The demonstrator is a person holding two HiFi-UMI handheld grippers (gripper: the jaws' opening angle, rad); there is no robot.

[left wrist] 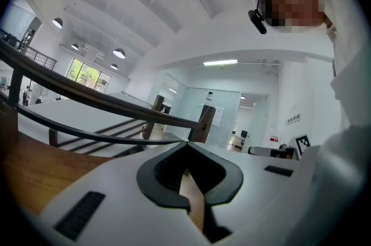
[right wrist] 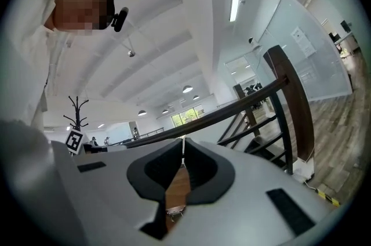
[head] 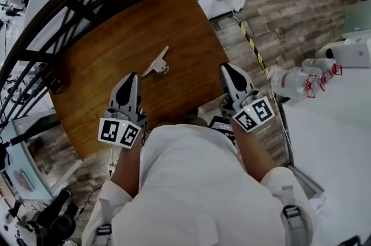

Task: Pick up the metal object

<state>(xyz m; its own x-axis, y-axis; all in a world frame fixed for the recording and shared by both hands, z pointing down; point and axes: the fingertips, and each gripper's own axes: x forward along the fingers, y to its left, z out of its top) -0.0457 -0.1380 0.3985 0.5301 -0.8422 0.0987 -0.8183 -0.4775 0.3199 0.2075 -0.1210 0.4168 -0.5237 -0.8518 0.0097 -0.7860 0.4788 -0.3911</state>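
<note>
Metal object [head: 156,63] lies diagonal, narrow end upper-right; left hand-held gripper [head: 132,78], right hand-held gripper [head: 227,68] both clenched, empty.

Brown wooden surface [head: 116,65], rectangular. Dark curved railing [left wrist: 120,107] beyond its far edge. Wood-plank floor [head: 290,13] with yellow-black tape [head: 252,44] past its right edge. White-and-red mechanical hand [head: 301,79], farther right.

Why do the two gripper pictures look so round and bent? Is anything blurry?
Left gripper view: wide-angle lens, dark corners, the railing bows, the near table blurs. Right gripper view: same bending, a bright ceiling strip light. Head view: sharper, evenly lit, the metal object clear.
</note>
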